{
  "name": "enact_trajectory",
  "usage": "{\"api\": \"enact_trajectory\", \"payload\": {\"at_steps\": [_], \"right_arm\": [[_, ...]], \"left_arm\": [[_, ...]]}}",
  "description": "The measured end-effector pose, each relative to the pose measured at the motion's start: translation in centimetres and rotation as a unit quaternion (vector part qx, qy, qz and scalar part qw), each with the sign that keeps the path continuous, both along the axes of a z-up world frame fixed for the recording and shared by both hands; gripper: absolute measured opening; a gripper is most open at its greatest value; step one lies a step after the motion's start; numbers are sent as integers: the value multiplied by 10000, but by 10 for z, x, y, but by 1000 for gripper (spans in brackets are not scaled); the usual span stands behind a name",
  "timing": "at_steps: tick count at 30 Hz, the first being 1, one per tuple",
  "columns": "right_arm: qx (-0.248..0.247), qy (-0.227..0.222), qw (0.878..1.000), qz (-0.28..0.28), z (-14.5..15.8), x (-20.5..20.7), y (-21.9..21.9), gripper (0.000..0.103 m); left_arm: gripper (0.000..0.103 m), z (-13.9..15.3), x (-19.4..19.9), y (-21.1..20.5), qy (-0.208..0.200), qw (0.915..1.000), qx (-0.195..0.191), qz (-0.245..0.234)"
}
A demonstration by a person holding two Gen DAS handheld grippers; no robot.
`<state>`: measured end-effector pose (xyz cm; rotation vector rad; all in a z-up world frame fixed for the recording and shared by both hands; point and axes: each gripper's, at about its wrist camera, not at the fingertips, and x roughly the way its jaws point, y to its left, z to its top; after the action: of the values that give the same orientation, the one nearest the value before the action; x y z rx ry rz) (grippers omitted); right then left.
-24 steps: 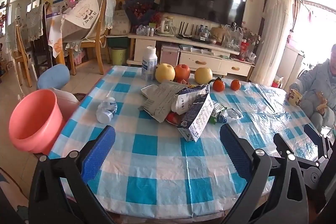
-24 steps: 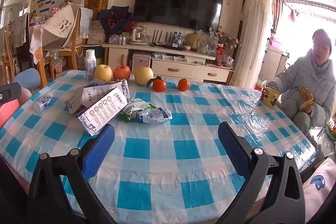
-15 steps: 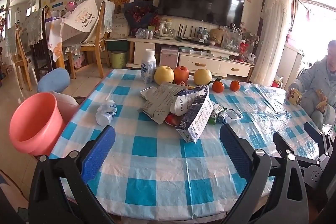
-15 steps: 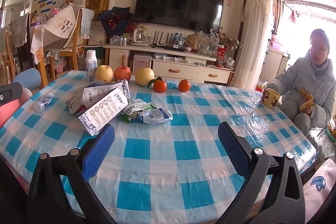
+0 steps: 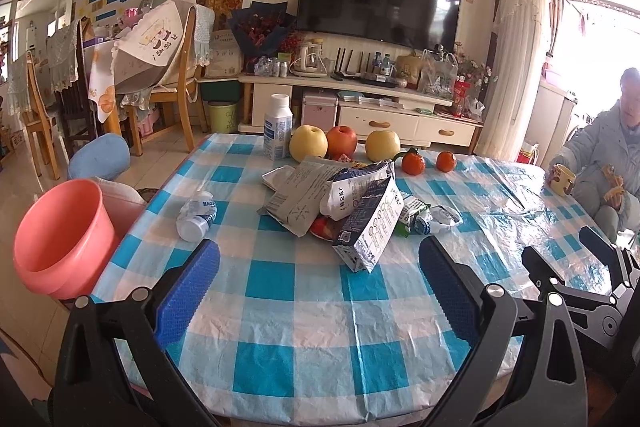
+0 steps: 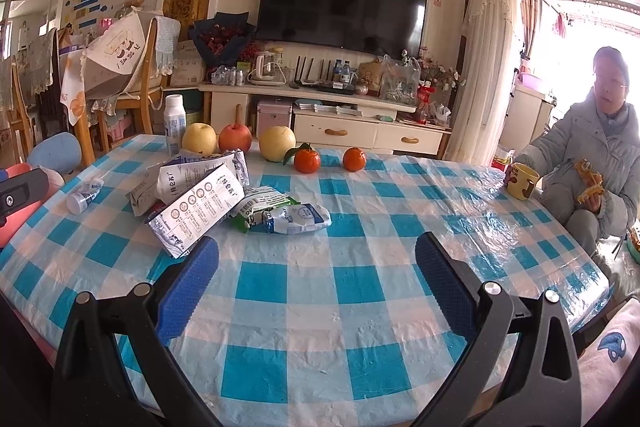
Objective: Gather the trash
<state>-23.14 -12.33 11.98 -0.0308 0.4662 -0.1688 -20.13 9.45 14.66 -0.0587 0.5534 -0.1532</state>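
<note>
Holding both claws spread wide, I see the left gripper [image 5: 318, 269] and right gripper [image 6: 316, 267] empty above the checked plastic tablecloth [image 5: 304, 311]. Crumpled milk cartons [image 5: 368, 223] lie heaped mid-table beside flattened wrappers [image 6: 292, 213]. A round pink bucket [image 5: 60, 235] waits at the left edge.

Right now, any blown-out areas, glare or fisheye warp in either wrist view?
Left wrist view: window at right blown out white; glare streaks on the plastic tablecloth; dark vignette in the corners; walls bow outward. Right wrist view: same window overexposed, washing out the seated person; sheen on the tablecloth; trash pile sharp; both tools sharp, no motion blur.
</note>
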Motion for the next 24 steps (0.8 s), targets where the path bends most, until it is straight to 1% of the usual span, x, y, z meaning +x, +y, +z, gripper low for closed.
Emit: {"api": "enact_trajectory", "payload": {"at_steps": [1,7,9,15,19,22,24], "right_arm": [[-62,11,10000,4,0,0,1,99],[76,45,10000,38,-3,4,-2,99],[94,131,9998,79,-6,7,-3,99],[493,379,9976,315,-13,17,-10,99],[866,495,9937,509,-16,24,-14,99],[1012,487,9918,611,-19,31,-18,99],[1240,560,9887,626,-21,36,-25,99]], "left_arm": [[98,0,0,0,-9,10000,-1,11],[98,-3,0,0,-47,10000,35,42],[98,-6,0,-1,-64,9999,66,48],[98,-16,6,-7,-34,9998,164,-111],[98,-22,14,-16,-70,9987,360,-362],[98,-28,20,-27,-104,9961,614,-623],[98,-33,25,-35,-125,9935,844,-758]]}}
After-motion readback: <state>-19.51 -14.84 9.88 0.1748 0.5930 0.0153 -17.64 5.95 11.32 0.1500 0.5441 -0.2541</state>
